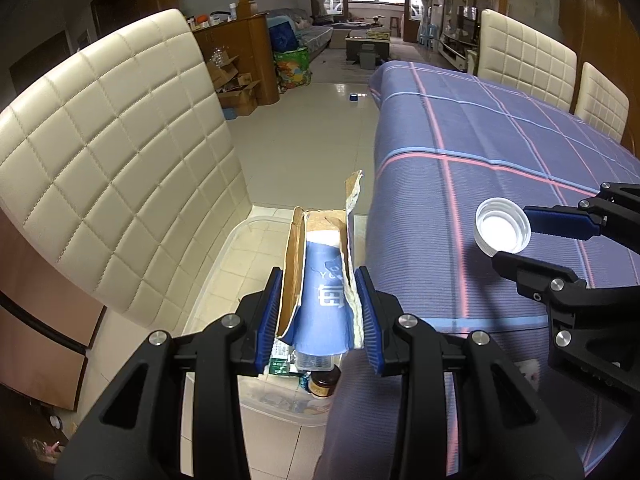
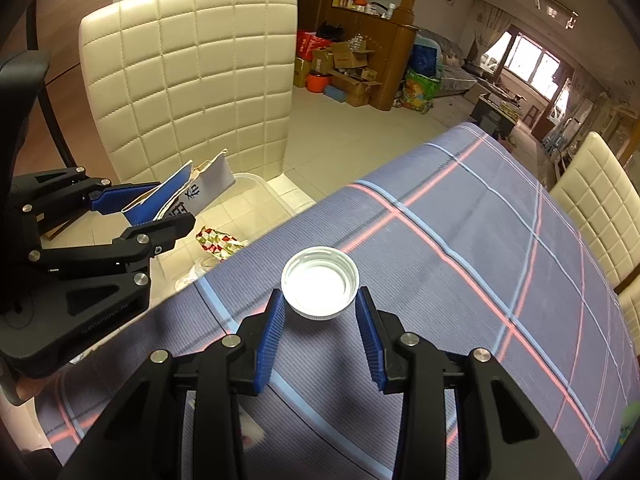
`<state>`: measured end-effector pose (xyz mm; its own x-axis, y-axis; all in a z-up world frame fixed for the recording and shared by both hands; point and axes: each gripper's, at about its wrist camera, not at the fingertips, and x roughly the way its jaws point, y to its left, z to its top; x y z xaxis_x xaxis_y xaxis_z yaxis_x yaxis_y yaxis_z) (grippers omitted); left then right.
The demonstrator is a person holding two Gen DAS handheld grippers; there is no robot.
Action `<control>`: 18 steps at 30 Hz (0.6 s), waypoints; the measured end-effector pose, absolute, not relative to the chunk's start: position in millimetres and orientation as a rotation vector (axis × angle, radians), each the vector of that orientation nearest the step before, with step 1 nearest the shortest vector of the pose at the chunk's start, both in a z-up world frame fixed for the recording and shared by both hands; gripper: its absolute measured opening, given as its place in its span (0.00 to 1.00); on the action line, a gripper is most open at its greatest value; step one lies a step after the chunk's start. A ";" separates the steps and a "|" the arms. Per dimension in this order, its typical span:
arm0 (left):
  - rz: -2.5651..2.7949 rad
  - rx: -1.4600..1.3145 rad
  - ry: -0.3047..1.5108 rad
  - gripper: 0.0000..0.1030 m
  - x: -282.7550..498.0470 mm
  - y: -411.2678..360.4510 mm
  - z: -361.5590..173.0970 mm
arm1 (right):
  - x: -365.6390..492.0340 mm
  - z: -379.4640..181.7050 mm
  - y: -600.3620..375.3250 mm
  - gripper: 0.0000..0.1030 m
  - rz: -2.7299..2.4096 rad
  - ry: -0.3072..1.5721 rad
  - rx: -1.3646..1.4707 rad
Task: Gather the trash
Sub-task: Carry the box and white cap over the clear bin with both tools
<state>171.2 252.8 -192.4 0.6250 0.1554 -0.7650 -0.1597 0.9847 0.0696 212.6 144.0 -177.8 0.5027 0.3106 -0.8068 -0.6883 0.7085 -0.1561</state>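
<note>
My left gripper (image 1: 320, 280) is shut on a torn blue and white cardboard box (image 1: 320, 280) and holds it off the table's left edge, above a clear plastic bin (image 1: 224, 248) on the floor. The box also shows in the right wrist view (image 2: 192, 196). My right gripper (image 2: 320, 300) has its blue pads on both sides of a white bottle cap (image 2: 320, 282) that lies open side up on the purple plaid tablecloth (image 2: 460, 280). The cap also shows in the left wrist view (image 1: 502, 232). The pads touch or nearly touch the cap's rim.
The bin holds a small brown jar (image 1: 322, 384), a clear bottle and a colourful wrapper (image 2: 218, 240). A cream quilted chair (image 1: 112, 168) stands beside the bin. Two more cream chairs (image 1: 528, 60) stand at the table's far side. Cardboard boxes (image 2: 348, 68) stand across the tiled floor.
</note>
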 end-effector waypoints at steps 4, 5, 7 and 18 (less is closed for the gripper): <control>0.191 -0.018 0.881 0.36 171.3 263.4 -196.4 | 214.4 -180.4 154.0 0.35 0.648 0.848 -0.512; 0.192 -0.021 0.882 0.36 171.4 265.6 -197.3 | 215.1 -181.2 156.8 0.35 0.650 0.849 -0.516; 0.200 -0.023 0.883 0.36 171.5 269.9 -198.9 | 216.4 -182.8 161.8 0.35 0.656 0.852 -0.520; 0.234 -0.045 0.891 0.36 174.1 295.1 -206.1 | 223.4 -189.3 186.8 0.35 0.690 0.863 -0.536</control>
<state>174.1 295.1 -206.1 0.6049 0.1833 -0.7750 -0.2209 0.9736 0.0579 223.4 186.8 -189.3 0.4627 0.3260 -0.8244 -0.7330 0.6638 -0.1489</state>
